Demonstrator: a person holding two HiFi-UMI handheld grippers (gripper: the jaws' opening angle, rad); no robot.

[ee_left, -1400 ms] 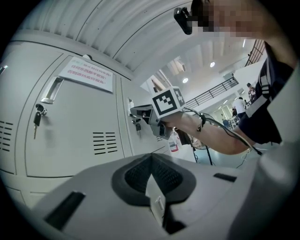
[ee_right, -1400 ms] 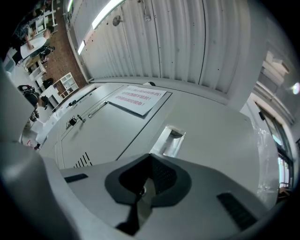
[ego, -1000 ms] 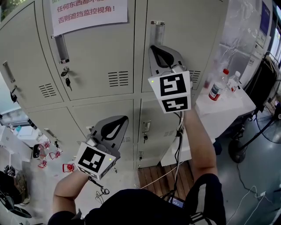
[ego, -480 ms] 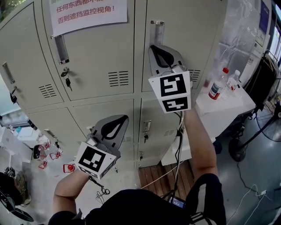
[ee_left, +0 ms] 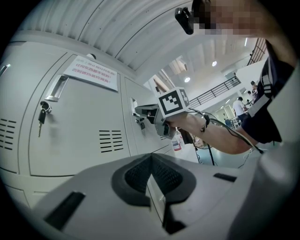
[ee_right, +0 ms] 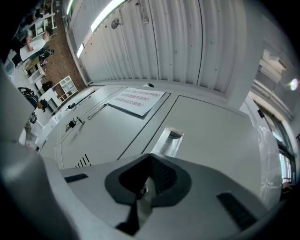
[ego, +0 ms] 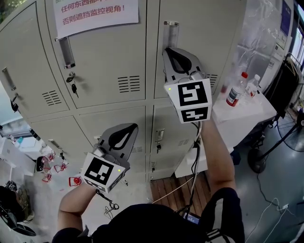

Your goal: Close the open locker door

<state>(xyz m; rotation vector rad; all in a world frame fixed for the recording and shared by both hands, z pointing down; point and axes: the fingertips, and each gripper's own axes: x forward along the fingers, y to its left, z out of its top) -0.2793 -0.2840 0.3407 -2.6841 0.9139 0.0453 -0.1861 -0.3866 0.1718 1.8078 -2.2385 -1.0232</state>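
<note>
Grey locker door, top row right, looks closed flat.
Right tool, jaws together and empty, points at it below the handle; left tool likewise; neighbouring red-lettered notice reads "否则遮挡监控视角!".

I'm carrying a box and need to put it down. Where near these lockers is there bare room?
The white table right of the lockers is bare toward its near edge; two bottles stand at its back. The floor at left is cluttered with small red things, and a cable crosses the wooden boards.
</note>
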